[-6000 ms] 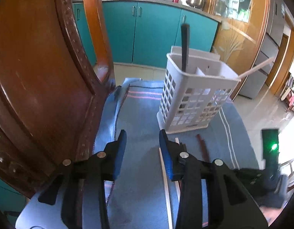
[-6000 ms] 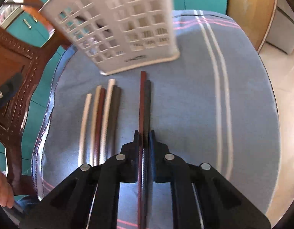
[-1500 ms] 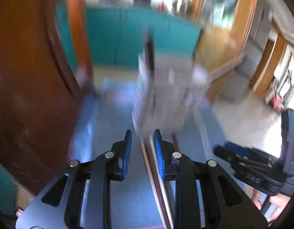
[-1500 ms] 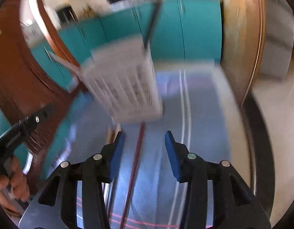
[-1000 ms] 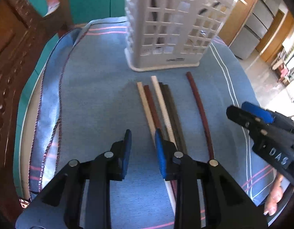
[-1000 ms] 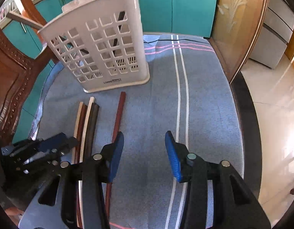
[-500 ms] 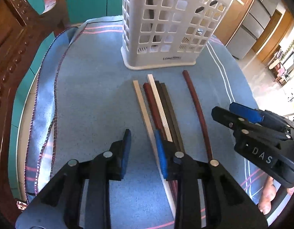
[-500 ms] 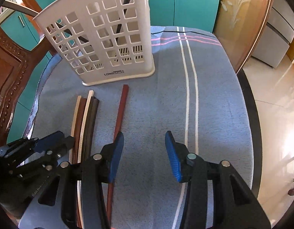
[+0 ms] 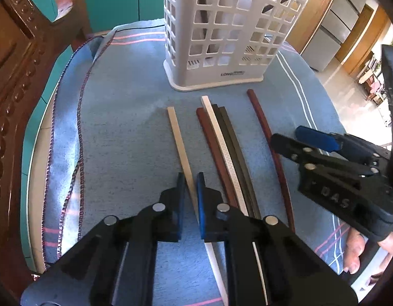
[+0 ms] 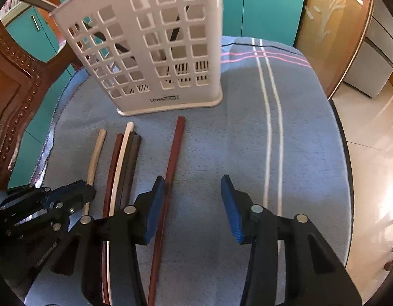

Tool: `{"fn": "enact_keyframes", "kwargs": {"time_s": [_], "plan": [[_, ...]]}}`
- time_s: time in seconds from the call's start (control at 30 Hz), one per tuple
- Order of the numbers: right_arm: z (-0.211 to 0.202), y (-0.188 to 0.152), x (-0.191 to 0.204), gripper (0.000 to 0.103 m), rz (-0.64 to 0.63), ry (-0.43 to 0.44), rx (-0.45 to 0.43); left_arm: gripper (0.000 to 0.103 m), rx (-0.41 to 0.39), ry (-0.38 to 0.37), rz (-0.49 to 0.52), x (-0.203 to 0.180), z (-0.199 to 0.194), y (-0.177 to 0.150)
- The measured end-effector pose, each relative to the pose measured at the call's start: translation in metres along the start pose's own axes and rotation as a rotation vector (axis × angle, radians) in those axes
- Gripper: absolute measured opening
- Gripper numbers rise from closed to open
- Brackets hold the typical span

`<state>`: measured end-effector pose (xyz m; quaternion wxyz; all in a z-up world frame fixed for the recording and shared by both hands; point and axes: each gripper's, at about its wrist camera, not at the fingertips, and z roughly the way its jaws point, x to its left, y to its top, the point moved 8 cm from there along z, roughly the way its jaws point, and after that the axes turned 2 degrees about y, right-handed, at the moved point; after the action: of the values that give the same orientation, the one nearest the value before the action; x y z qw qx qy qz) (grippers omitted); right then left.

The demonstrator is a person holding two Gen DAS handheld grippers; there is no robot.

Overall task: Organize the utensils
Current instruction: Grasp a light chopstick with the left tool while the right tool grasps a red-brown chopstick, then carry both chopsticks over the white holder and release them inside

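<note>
Several chopsticks lie side by side on a blue cloth before a white slotted utensil basket (image 9: 229,25), also in the right wrist view (image 10: 155,51). My left gripper (image 9: 190,178) is nearly shut around the leftmost pale chopstick (image 9: 178,137), which lies apart from the bundle (image 9: 222,148). A lone reddish chopstick (image 9: 267,137) lies to the right. My right gripper (image 10: 190,191) is open and empty; its left finger is beside the reddish chopstick (image 10: 174,153). The pale chopstick (image 10: 95,155) runs under the left gripper (image 10: 76,191).
The basket holds dark and pale chopsticks. A carved wooden chair (image 9: 13,76) stands at the left table edge. The cloth (image 10: 273,153) with white stripes extends right to the table rim; floor lies beyond.
My left gripper has narrowed around the pale chopstick, which now lies apart from the bundle. The right gripper has moved closer to the table beside the reddish chopstick.
</note>
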<state>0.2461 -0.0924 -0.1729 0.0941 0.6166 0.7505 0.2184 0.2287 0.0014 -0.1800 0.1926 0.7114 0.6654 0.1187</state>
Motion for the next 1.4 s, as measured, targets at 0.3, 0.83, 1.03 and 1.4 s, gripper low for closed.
{"fn": "enact_keyframes", "kwargs": {"time_s": [0.3,0.83,1.03,1.4], "plan": [[-0.015,-0.010,-0.010,0.008,0.062,0.015,0.041,0.016,-0.013,0.010,-0.026,0.015,-0.010,-0.003],[-0.003,-0.008,0.004,0.014,-0.014,-0.075,0.013,0.018,-0.015,0.099,-0.009,0.016,0.000,0.011],[-0.011,-0.003,-0.001,0.006,0.042,0.006,-0.003,0.007,-0.037,0.093,-0.046,0.015,0.000,0.015],[-0.105,0.016,-0.002,0.006,0.049,0.073,-0.223,0.007,-0.283,0.092,-0.026,0.008,-0.082,0.029]]}}
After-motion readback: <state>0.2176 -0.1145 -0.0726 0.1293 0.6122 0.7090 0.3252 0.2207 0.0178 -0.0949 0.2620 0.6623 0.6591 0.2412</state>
